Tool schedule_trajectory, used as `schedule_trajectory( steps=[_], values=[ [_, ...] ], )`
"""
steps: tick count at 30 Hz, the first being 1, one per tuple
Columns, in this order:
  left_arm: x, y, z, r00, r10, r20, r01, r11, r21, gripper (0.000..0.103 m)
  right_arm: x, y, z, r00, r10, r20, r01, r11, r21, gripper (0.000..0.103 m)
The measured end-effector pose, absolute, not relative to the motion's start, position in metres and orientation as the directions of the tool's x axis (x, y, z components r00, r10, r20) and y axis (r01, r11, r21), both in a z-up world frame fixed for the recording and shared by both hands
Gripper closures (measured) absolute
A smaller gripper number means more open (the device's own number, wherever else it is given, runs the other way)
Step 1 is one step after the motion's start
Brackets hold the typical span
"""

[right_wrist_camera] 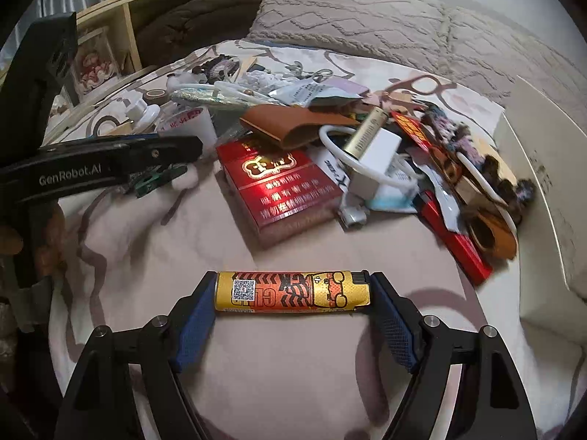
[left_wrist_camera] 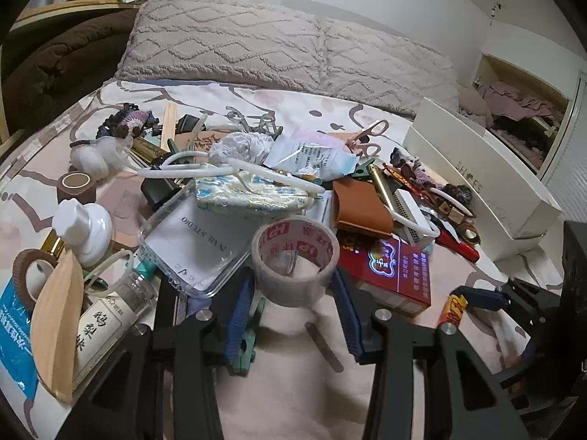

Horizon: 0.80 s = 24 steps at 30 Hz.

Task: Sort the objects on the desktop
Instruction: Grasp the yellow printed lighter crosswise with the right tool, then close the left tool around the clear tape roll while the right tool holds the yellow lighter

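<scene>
A: Anything hidden, left wrist view?
B: Green clip (left_wrist_camera: 249, 344), bottom centre, mostly behind the blue finger pad (left_wrist_camera: 236, 315). Clear case (left_wrist_camera: 190, 242) partly under the tape roll (left_wrist_camera: 295, 256).
A: Cut off?
B: White box (left_wrist_camera: 488, 198), right edge; blue packet (left_wrist_camera: 14, 337), lower left.
A: Right wrist view?
B: Pile at right, w/ red strip (right_wrist_camera: 458, 242), smeared by blur. Cig pack (right_wrist_camera: 279, 187) text too small to read.

Bed (left_wrist_camera: 293, 385) under pale printed cover. Two beige textured pillows (left_wrist_camera: 227, 40) at bed's far end. Brown quilted blanket (left_wrist_camera: 55, 62) left of pillows. Wooden shelf (right_wrist_camera: 121, 25) beyond blanket. Open cupboard (left_wrist_camera: 521, 102) right of pillows, clothes heaped inside.
</scene>
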<state>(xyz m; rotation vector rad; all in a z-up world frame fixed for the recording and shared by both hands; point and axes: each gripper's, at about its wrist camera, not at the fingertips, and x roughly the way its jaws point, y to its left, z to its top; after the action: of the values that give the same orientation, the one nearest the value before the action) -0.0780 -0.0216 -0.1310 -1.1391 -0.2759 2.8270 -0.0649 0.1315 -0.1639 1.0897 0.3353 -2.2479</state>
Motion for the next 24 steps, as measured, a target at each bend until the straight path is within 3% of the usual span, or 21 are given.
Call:
schedule_trajectory(
  steps=[24],
  values=[
    [-0.031, 0.005, -0.143, -0.625, 0.228, -0.746, -0.101, -0.972, -0.212, 0.064, -0.033, 0.161, -0.168, -0.521, -0.397, -0.756, 0.552, -0.832, 0.056, 0.022]
  ],
)
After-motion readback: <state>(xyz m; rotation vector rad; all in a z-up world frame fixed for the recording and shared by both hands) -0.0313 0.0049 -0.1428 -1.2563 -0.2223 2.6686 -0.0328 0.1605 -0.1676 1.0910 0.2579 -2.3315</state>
